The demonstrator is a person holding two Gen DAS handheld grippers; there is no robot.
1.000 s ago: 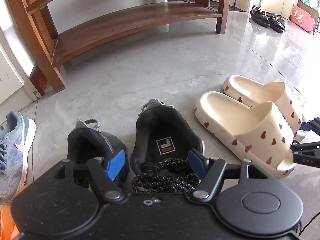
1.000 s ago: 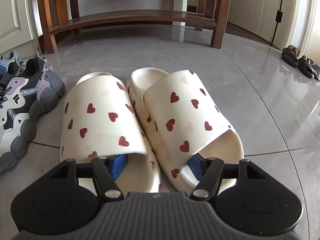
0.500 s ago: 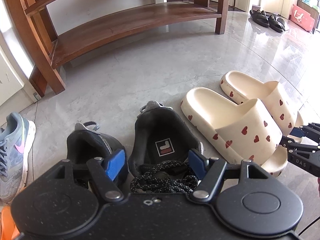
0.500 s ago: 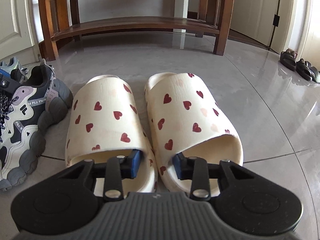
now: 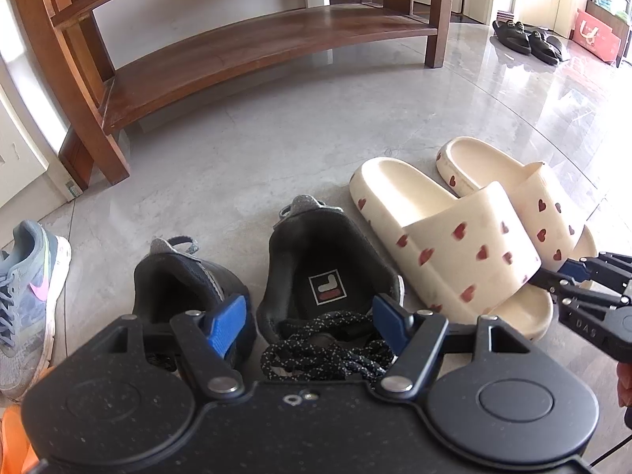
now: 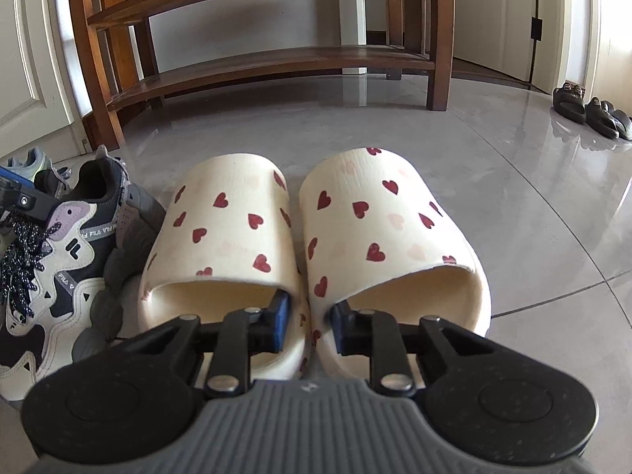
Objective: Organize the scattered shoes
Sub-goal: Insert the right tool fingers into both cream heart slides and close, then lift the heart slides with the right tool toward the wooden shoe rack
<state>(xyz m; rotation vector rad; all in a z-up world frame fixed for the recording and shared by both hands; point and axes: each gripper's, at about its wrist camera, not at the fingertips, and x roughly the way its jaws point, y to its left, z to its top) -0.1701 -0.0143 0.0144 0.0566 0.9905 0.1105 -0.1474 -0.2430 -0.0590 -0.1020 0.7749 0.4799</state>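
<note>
Two cream slippers with red hearts (image 6: 233,221) (image 6: 379,217) stand side by side. My right gripper (image 6: 306,322) is shut on their two inner walls, one finger inside each toe opening; it also shows in the left wrist view (image 5: 568,276), with the slippers (image 5: 466,245) lifted at the toe end. My left gripper (image 5: 310,318) is open, its fingers astride a black FILA sneaker (image 5: 320,272). The second FILA sneaker (image 5: 177,272) stands to its left.
A wooden shoe rack (image 5: 245,47) stands ahead across bare grey tile floor. A grey Nike sneaker (image 5: 27,296) lies at the far left. Black sandals (image 6: 588,108) lie at the far right by a door. A red box (image 5: 592,33) is beyond them.
My right gripper has closed on the inner walls of the two slippers, pulled them together and raised their toe ends. My left gripper has stayed open over the black sneaker.
</note>
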